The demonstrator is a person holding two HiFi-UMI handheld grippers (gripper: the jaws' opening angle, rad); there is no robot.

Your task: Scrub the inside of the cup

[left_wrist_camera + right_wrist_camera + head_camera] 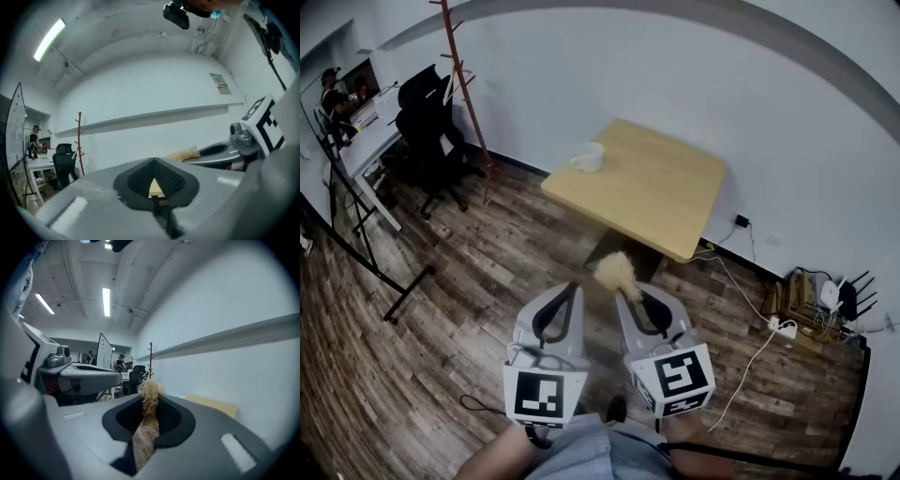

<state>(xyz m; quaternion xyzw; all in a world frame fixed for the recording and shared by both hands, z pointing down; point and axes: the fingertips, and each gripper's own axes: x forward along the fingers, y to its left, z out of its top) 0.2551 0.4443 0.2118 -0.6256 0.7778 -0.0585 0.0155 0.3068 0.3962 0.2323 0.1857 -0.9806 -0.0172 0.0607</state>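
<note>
One white handled cup (pixel 589 157), upright on table (pixel 670 202); right claw (pixel 634 298) grips scrubber (pixel 616 272).

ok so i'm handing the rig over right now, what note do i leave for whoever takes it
left gripper: shut, empty, held over the wood-plank floor.
right gripper: shut on the straw-coloured fibrous scrubber.
white handled cup: upright near the left edge of the square light wooden table, well ahead of both grippers, nothing touching it.
done: scrubber is in the right gripper.
left: move up to the table, probably steady the cup with the left gripper, scrub its inside.
</note>
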